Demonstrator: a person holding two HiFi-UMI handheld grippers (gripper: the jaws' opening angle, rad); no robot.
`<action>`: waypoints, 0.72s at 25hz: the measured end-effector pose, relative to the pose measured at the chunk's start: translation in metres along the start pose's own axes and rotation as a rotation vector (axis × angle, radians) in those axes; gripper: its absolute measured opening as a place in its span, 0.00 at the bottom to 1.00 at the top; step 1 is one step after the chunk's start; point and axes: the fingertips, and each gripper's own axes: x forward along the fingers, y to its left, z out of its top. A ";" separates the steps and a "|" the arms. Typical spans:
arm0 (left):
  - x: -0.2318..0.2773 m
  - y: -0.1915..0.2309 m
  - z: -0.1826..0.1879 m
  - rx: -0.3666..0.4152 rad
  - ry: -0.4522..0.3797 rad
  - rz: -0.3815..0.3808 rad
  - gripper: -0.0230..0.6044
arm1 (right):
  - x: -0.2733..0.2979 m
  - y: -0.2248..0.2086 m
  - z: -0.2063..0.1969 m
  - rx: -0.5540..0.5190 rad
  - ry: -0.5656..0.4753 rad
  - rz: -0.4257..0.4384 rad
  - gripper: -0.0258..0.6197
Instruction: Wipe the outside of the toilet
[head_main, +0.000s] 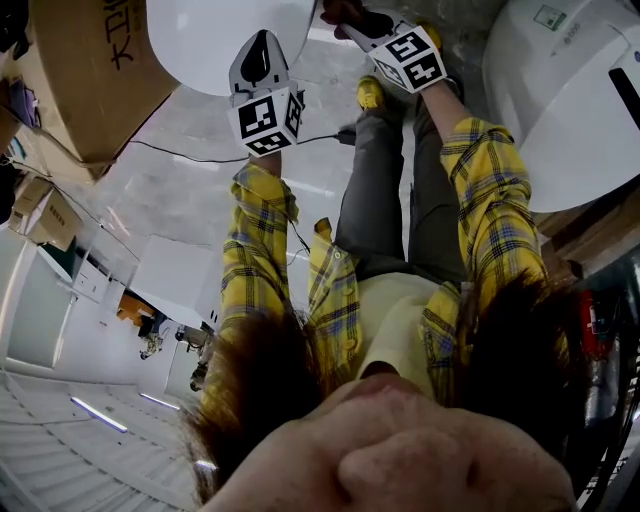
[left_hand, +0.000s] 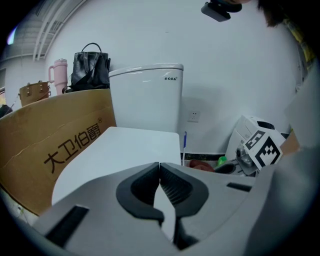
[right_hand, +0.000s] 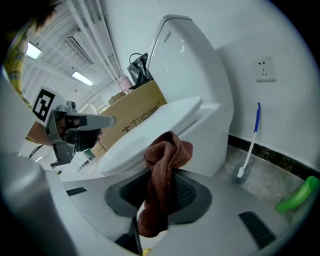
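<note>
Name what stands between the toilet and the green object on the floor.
A blue-handled brush stands there, propped against the wall, between the toilet and the green object; the right gripper view shows it.

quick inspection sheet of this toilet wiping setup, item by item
surface: grey stone floor.
job's things: white toilet, lid down; brown cloth.
clutter: cardboard box beside the toilet, with a black handbag and pink tumbler beyond it; toilet brush against the wall; green bottle.
grippers: left gripper shut, nothing between its jaws; right gripper shut on the brown cloth.
cables: thin black cable on the floor.
surroundings: white wall with a socket.
</note>
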 end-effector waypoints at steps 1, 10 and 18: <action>0.003 -0.001 0.002 0.000 0.001 0.001 0.05 | -0.002 -0.009 0.004 0.002 -0.006 -0.012 0.22; 0.041 -0.023 0.027 0.000 0.000 -0.022 0.05 | -0.017 -0.083 0.035 0.015 -0.050 -0.140 0.22; 0.075 -0.026 0.052 0.055 -0.009 -0.020 0.05 | -0.015 -0.129 0.063 -0.011 -0.065 -0.191 0.22</action>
